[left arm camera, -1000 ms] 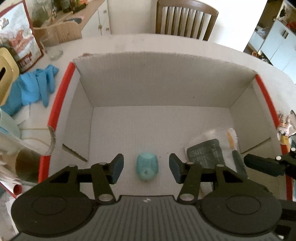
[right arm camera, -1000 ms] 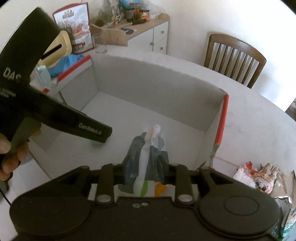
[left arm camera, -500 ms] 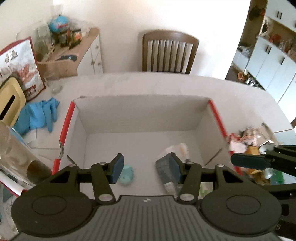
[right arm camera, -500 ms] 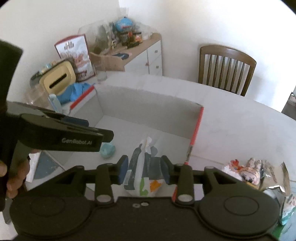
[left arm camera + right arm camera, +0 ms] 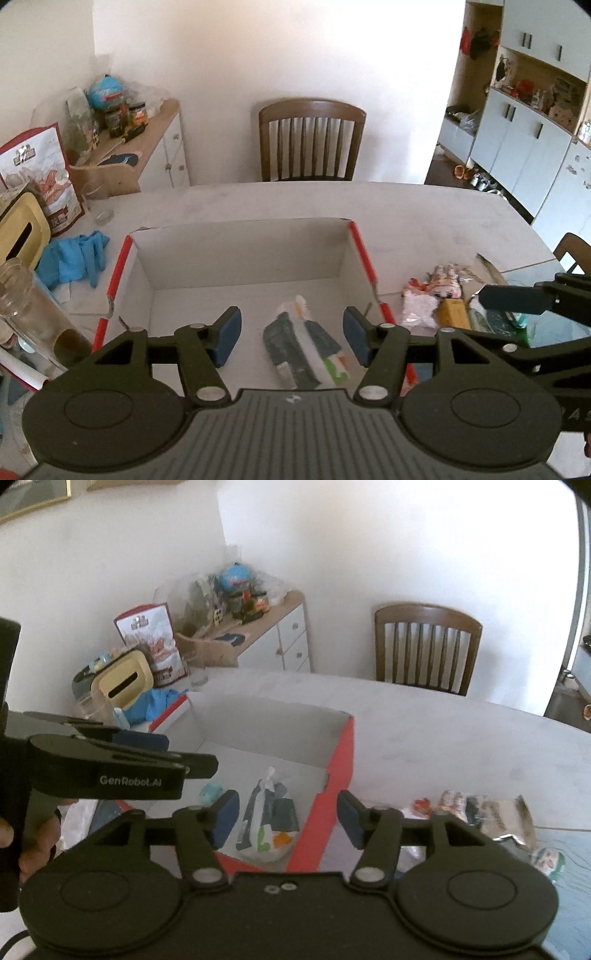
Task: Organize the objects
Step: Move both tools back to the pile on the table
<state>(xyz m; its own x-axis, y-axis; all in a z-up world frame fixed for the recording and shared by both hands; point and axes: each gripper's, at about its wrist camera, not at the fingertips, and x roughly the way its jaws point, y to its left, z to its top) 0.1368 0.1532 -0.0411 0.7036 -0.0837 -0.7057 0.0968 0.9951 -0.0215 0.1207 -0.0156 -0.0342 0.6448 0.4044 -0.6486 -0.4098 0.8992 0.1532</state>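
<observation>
While both grippers hang above the white table (image 5: pixel 424 221), their jaws are opening and nothing sits between the pads of either one. At the far left of the left wrist view stand a glass jar (image 5: pixel 22 306), a yellow tissue box (image 5: pixel 18 229) and a printed bag (image 5: pixel 40 173), with a crumpled blue glove (image 5: pixel 70 258) just beside the cardboard box (image 5: pixel 240 254) — white inside, red along its edges. The left gripper (image 5: pixel 291 341) hovers over the near part of that box, and below it, lying flat on the box floor, is a dark and clear snack packet (image 5: pixel 306 350). The right wrist view shows a small teal object (image 5: pixel 210 793) on the same floor, left of the packet and apart from it. Further right, outside the box, a loose heap of packets (image 5: pixel 443 295) rests on the table. The right gripper (image 5: pixel 288 821) is over the box's near right corner — its black finger reaches in from the right edge of the left view.
</observation>
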